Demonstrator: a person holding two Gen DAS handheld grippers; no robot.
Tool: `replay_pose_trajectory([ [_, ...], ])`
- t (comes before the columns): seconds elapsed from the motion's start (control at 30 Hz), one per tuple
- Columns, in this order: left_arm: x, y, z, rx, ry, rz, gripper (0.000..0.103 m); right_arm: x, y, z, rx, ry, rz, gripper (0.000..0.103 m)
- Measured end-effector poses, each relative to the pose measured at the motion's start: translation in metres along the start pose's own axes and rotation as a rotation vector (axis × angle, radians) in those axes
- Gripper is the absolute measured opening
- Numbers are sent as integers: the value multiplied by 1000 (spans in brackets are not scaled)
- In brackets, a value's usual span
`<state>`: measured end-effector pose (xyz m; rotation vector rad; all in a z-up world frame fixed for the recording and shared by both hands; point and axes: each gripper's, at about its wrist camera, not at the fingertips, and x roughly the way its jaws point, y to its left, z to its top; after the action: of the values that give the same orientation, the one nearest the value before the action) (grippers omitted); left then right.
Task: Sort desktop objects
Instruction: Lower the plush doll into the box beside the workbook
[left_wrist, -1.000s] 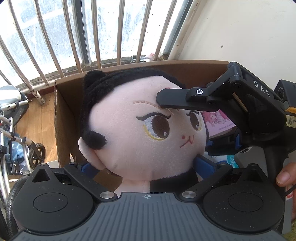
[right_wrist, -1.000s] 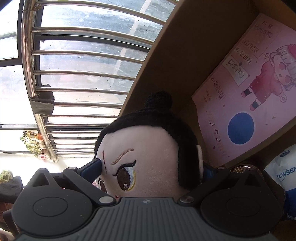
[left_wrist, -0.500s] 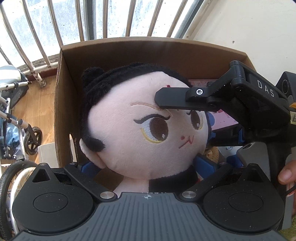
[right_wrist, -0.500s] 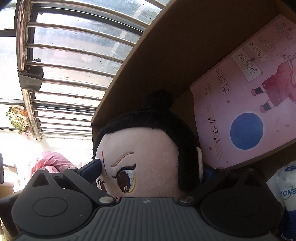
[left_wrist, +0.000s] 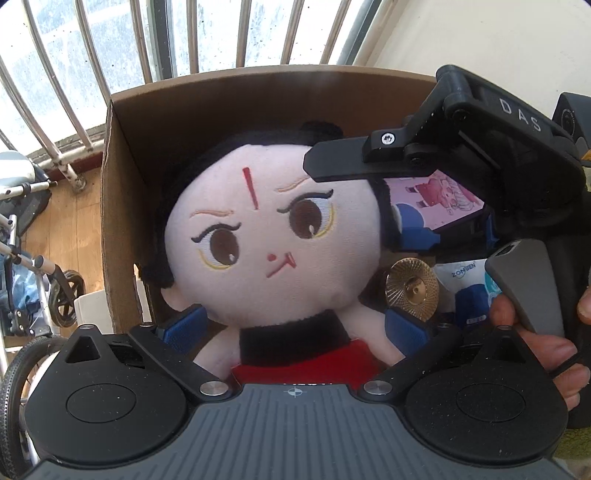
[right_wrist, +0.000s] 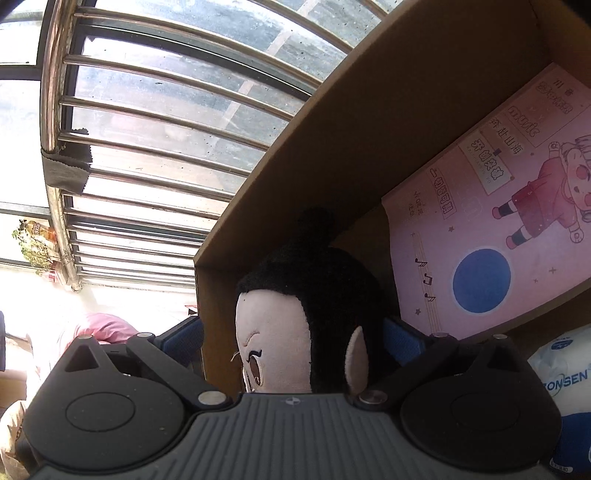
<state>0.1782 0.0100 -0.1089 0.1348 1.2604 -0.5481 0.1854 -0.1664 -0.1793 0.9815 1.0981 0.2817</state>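
Between the wide-spread fingers of the left gripper (left_wrist: 293, 325) sits the doll (left_wrist: 273, 243), inside the box (left_wrist: 125, 206); contact looks lost, though the pads are partly hidden. The right gripper (right_wrist: 293, 341) has opened too. A second ago both clamped its head. Black hair, red top.

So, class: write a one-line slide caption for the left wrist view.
Plush doll lowered into cardboard box, flanked by both grippers' open fingers.

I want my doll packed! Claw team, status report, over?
Left claw astride plush doll shoulders, grip unclear. Right claw open around its head. Doll inside cardboard box. Pink book, gold disc alongside.
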Motion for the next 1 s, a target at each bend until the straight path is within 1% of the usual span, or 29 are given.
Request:
replay_pose_trajectory([
  [0.13, 1, -5, -3, 25, 8, -4, 102, -4, 19, 8, -100, -37, -111, 103],
  [0.23, 3, -7, -4, 26, 18, -11, 102, -1, 28, 7, -170, -28, -172, 102],
  [0.37, 7, -8, -5, 39, 12, 13, 102, 7, 30, 6, -214, 15, -225, 89],
  [0.4, 8, -9, -5, 41, 11, 18, 102, 9, 31, 5, -228, 20, -245, 88],
  [0.53, 9, -7, -5, 37, 3, 19, 102, 10, 34, 3, -254, 13, -241, 86],
  [0.77, 9, -8, -2, 32, -5, 9, 102, 10, 18, 6, -200, 11, -182, 86],
  [1.0, 9, -6, 2, 35, -16, 16, 102, 10, 11, 7, -167, 2, -148, 86],
])
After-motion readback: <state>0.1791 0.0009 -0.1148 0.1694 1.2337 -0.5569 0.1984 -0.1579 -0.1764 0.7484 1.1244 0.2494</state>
